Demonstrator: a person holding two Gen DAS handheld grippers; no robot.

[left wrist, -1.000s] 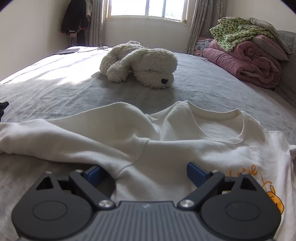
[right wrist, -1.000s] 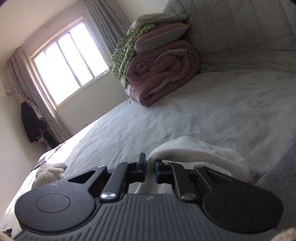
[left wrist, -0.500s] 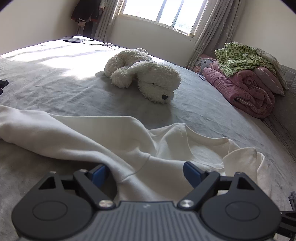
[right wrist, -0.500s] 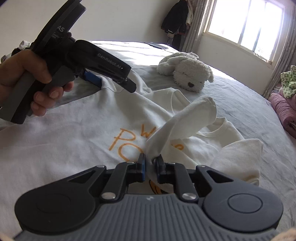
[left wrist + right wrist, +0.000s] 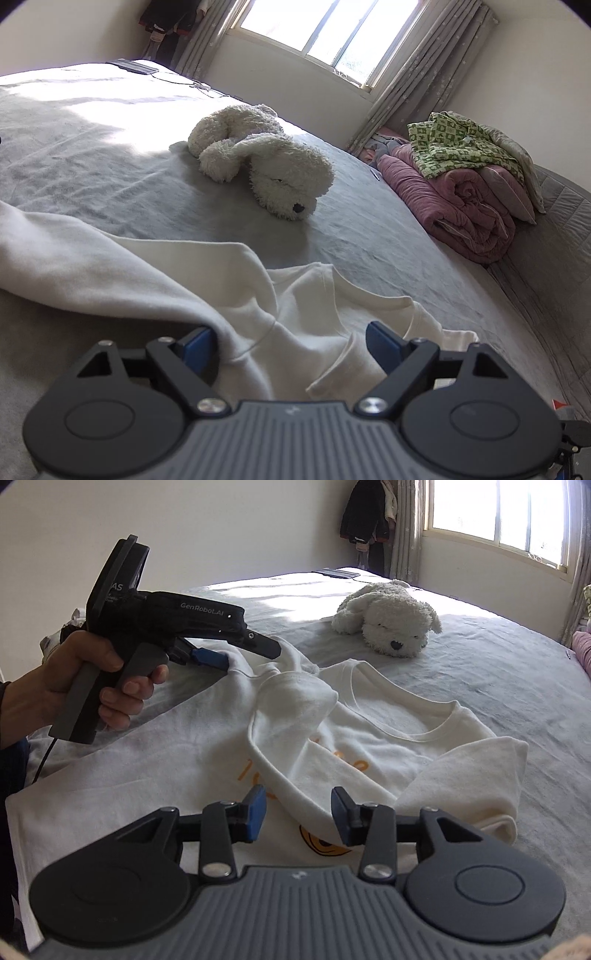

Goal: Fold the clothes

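Note:
A white sweatshirt (image 5: 177, 760) with orange print lies front up on the grey bed (image 5: 498, 672). Its right sleeve (image 5: 288, 731) is folded over the chest, and the sleeve end lies loose between the opening jaws of my right gripper (image 5: 298, 812), with neither pad pressing on it. At the garment's left shoulder, my left gripper (image 5: 221, 657) is held by a hand (image 5: 92, 679). In the left wrist view the left gripper (image 5: 291, 343) stands wide open over the sweatshirt (image 5: 314, 306), its left pad against a fold of cloth.
A white plush dog (image 5: 391, 627) lies on the bed beyond the collar. Rolled pink quilts with a green blanket (image 5: 461, 192) are stacked at the bed's right side. A dark flat item (image 5: 336, 572) and a cable sit at the far edge near the window.
My right gripper swung the sleeve in over the chest, then its jaws parted and let it go. The left gripper rolled a little and stayed at the shoulder.

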